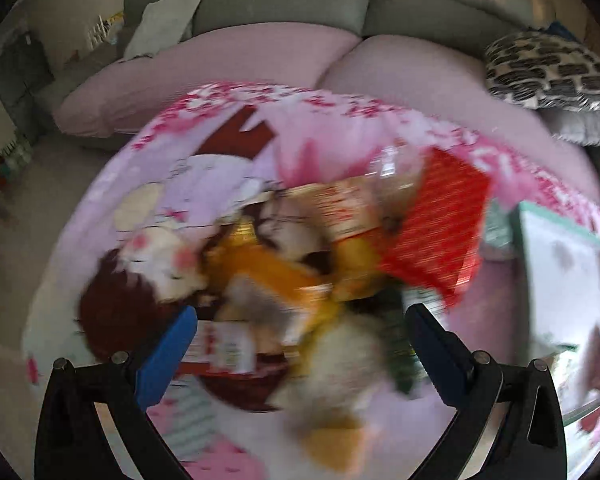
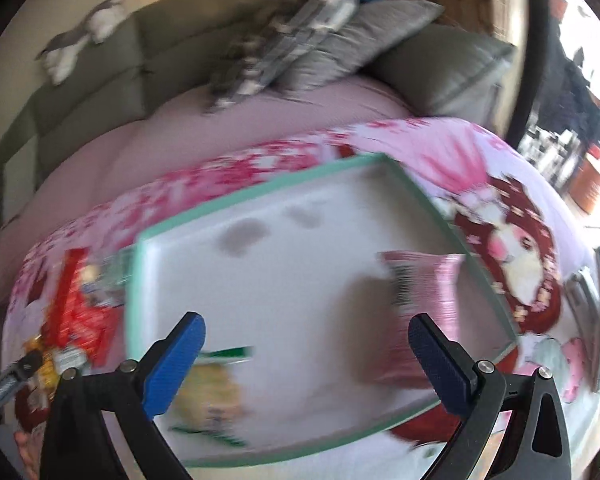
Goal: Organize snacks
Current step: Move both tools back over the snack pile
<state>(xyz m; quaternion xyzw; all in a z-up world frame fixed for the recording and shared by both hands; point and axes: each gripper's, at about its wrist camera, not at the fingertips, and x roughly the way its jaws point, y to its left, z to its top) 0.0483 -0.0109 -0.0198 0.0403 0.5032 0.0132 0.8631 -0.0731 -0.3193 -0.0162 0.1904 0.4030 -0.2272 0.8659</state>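
Tray: a white rectangular tray with a mint-green rim (image 2: 260, 190) lies on the pink printed tablecloth (image 2: 452, 148); it is the landmark for all places here.
In the tray: a pink striped snack packet (image 2: 428, 300) near its right side, and a yellow-green snack bag (image 2: 208, 396) at its near left corner.
Beside the tray: the blurred heap of loose snacks (image 1: 300, 272) lies on the cloth just left of the tray, with a red dotted packet (image 1: 440, 224) at the edge of the heap nearest the tray.
Left gripper (image 1: 300, 344): spread wide, nothing between the blue pads, above the heap.
Right gripper (image 2: 306, 352): spread wide and empty, above the tray.
Step in hand: probably between two transfers; most snacks are not yet sorted.
Next move: I think the left gripper must come down on one packet of the heap, pinch it at an edge, and carry it to a bare part of the tray.
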